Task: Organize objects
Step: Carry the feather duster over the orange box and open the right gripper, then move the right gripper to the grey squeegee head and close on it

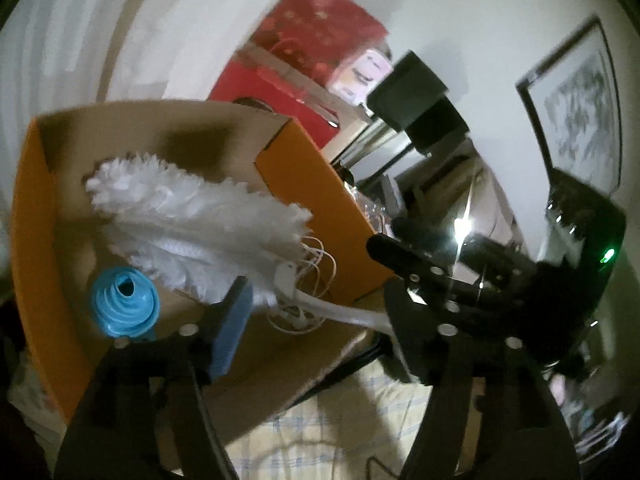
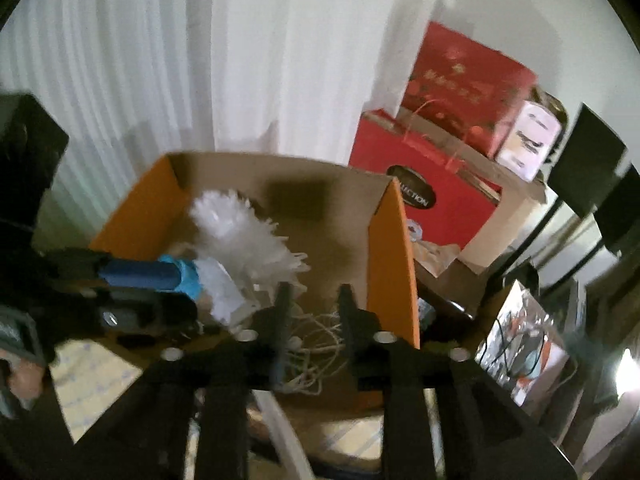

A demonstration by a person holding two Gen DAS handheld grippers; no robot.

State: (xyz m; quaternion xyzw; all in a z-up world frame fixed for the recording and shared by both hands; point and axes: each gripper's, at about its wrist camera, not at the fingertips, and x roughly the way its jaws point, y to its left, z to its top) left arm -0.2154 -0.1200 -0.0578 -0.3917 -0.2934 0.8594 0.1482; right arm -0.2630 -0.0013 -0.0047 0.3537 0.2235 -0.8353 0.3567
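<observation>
1. Generally, both views are blurred by motion and dim at the lower edges; fine detail is unreliable.
2. The open orange cardboard box with plain brown inside (image 1: pixel 320 184) rests on a pale checked cloth (image 1: pixel 320 432).
3. Inside it lie a white fluffy duster head (image 1: pixel 192 216), a blue ribbed collapsible funnel (image 1: pixel 124 300) and a tangle of thin cream cord (image 2: pixel 316 344).
4. The duster's white handle (image 1: pixel 344 314) runs out over the box's low near edge; its far end is hidden behind the right gripper.
5. The left gripper (image 1: pixel 316 308) stands well open, its blue-padded finger (image 1: pixel 234 324) just beside the duster; nothing is clamped.
6. The right gripper (image 2: pixel 314 292) is parted narrowly above the cord, with no visible grip on anything.
7. Behind, red gift boxes (image 2: pixel 452 128) and a framed picture (image 1: pixel 576 116) are only partly legible.
8. At the right-wrist view's left edge part of a hand (image 2: pixel 22 376) is cut off.
</observation>
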